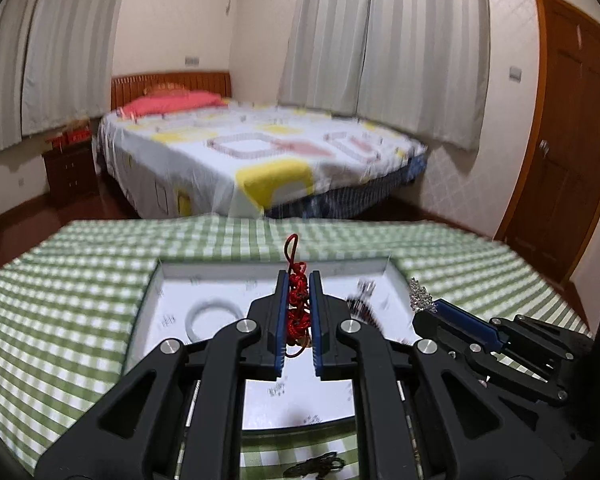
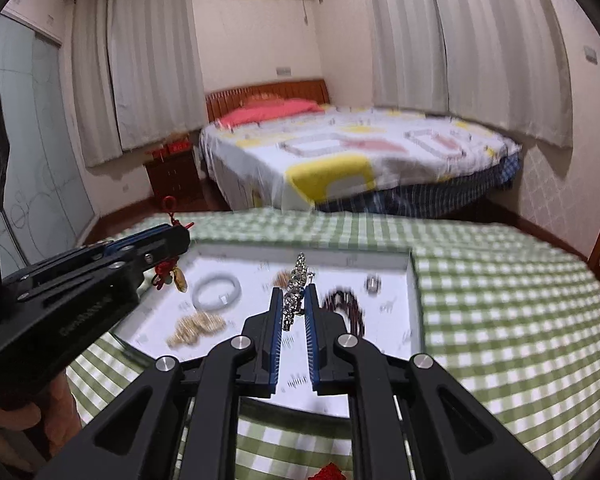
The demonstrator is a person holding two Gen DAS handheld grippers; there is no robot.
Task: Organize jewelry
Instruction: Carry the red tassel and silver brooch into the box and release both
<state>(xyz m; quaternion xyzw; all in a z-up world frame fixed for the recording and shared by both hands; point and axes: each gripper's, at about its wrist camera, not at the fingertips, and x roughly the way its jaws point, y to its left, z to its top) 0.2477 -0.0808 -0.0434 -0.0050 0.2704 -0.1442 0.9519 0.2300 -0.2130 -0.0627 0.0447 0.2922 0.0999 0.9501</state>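
Red knotted charm [image 1: 298, 304] pinched in left fingers [image 1: 276, 320], silver bracelet [image 2: 296, 296] pinched in right fingers [image 2: 274, 320], white tray [image 2: 416, 304] below

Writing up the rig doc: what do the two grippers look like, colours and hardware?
Both match: the left gripper and right gripper have matte black linkage arms with triangular cutouts, round silver pivot pins, and ribbed blue finger pads. The right wrist view shows faint embossed lettering on the left gripper's body, unreadable. No cables visible.
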